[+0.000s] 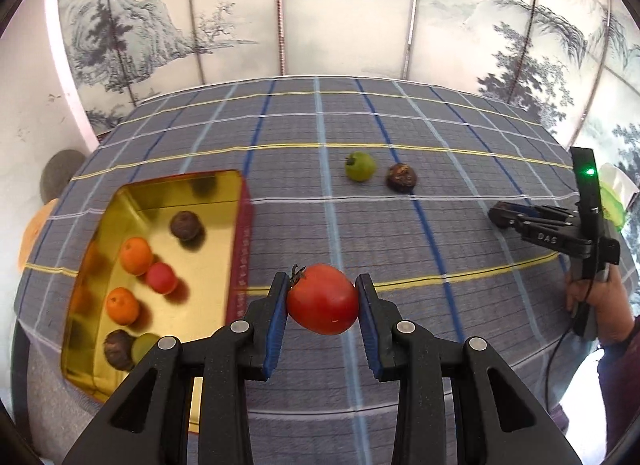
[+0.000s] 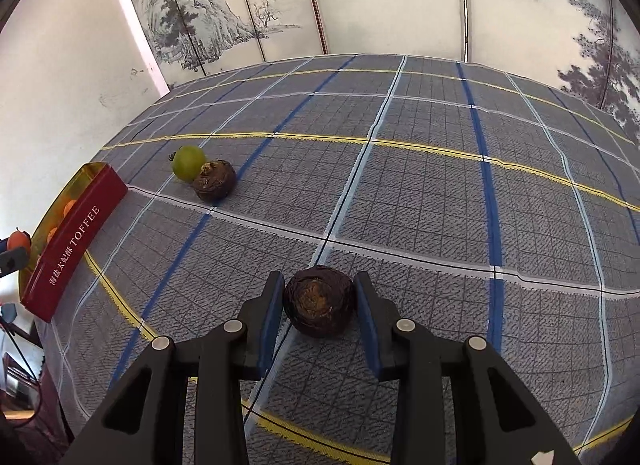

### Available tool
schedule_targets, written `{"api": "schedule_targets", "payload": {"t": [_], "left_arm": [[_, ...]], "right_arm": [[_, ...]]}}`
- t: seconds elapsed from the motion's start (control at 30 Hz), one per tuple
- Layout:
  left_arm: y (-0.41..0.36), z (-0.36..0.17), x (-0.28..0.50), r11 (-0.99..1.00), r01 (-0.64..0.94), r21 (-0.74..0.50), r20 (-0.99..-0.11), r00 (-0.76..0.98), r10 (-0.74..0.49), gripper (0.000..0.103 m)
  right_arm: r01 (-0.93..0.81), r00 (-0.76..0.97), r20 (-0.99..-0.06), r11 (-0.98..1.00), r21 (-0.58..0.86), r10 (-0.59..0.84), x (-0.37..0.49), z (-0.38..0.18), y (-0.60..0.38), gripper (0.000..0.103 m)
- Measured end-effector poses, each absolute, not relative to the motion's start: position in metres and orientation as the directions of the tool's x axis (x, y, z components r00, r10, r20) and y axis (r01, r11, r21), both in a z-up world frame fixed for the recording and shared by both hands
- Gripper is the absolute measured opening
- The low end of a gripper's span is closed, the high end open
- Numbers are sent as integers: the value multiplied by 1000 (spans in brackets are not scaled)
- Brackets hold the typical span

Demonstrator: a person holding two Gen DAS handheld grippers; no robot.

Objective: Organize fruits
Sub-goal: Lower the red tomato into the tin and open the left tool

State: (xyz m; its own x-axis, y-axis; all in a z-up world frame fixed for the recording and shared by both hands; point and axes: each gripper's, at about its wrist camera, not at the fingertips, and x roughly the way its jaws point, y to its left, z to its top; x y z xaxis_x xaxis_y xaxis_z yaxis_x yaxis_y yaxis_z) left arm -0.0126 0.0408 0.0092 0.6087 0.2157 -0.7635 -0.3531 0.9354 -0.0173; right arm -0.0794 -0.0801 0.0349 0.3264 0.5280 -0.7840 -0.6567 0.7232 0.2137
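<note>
My left gripper (image 1: 322, 297) is shut on a red tomato (image 1: 322, 299) and holds it above the cloth, just right of the gold tin (image 1: 236, 189). The tin holds two oranges (image 1: 136, 255), a small red fruit (image 1: 161, 277), brown fruits (image 1: 185, 225) and a green one (image 1: 144, 346). My right gripper (image 2: 319, 301) has its jaws around a dark brown fruit (image 2: 319, 301) that rests on the cloth; the pads sit right at its sides. A green fruit (image 2: 188, 162) and another brown fruit (image 2: 214, 180) lie touching further back.
The table wears a grey plaid cloth (image 1: 400, 225). The tin's red side reads TOFFEE (image 2: 76, 245). My right gripper and hand show in the left wrist view (image 1: 552, 233). A painted folding screen (image 1: 320, 13) stands behind the table.
</note>
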Motion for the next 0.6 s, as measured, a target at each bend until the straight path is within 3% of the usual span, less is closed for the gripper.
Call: {"api": "schedule_targets", "payload": {"t": [0.6], "left_arm": [[103,-16,-36,866,-492,89,-747,542,384,35]], "right_arm": [[-659,331,-788,725,201,520,-81,35,-78,33]]}}
